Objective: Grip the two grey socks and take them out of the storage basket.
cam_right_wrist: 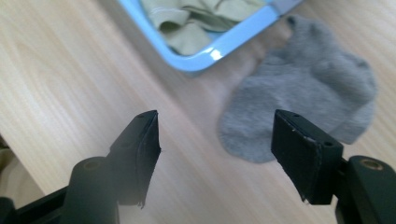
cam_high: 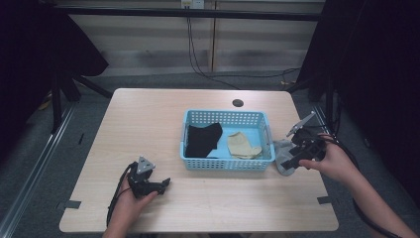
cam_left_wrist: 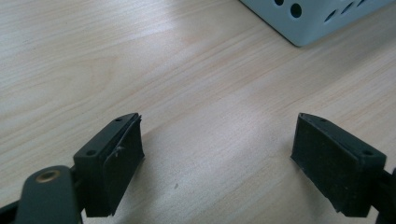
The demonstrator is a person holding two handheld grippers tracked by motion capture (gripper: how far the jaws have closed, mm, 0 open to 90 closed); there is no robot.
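A light blue basket (cam_high: 228, 163) stands on the wooden table (cam_high: 148, 124); inside it lie a black sock (cam_high: 203, 139) and a beige sock (cam_high: 242, 145). A grey sock (cam_high: 283, 161) lies flat on the table just right of the basket. My right gripper (cam_high: 293, 161) hovers over that sock with its jaws open. In the right gripper view the grey sock (cam_right_wrist: 308, 93) lies just ahead of the right gripper (cam_right_wrist: 217, 140), nothing between the jaws, with the basket rim (cam_right_wrist: 205, 58) and beige sock (cam_right_wrist: 187, 18) beyond. My left gripper (cam_high: 166, 183) rests at the front left, open and empty.
In the left gripper view, bare wood lies between the jaws of the left gripper (cam_left_wrist: 217, 149), and a basket corner (cam_left_wrist: 313, 18) shows at the top right. A round cable hole (cam_high: 237, 103) sits near the table's far edge. Cables trail from both hands.
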